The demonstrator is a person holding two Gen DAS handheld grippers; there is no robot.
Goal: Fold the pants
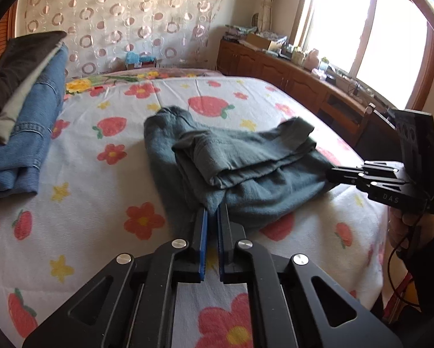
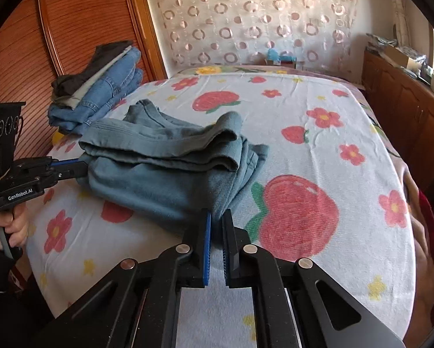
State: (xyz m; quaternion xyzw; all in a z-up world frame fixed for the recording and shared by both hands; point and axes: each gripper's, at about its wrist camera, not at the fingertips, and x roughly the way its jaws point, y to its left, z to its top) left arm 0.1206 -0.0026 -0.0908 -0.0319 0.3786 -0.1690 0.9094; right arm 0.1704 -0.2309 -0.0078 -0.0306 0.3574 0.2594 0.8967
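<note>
Item 1, nearest: left gripper (image 1: pixel 212 213). Jaws nearly closed, a narrow gap between the blue pads, pinching the near corner of the pants. From the right wrist view the same tool enters from the left at the bundle's edge (image 2: pixel 82 166).

Item 2: right gripper (image 2: pixel 217 217). Jaws likewise drawn close together, a fold of teal cloth caught between the tips. In the left wrist view it reaches in from the right (image 1: pixel 331 175).

Item 3: pants (image 1: pixel 240 168), teal, fleece-like knit, already doubled into several layers on the bed (image 1: pixel 86 232), which has a strawberry-and-flower sheet. Judged soft, limp and light; no stiffness, so any unsupported part will sag and the layers may slide apart. Best taken at two corners of one edge, all layers pinched together, as both tools appear placed now.

Item 4, farther, left side: stack of folded clothes (image 1: pixel 22 116), denim under dark and grey pieces.

Item 5, farthest: ring-patterned curtain (image 1: pixel 124 20).
</note>
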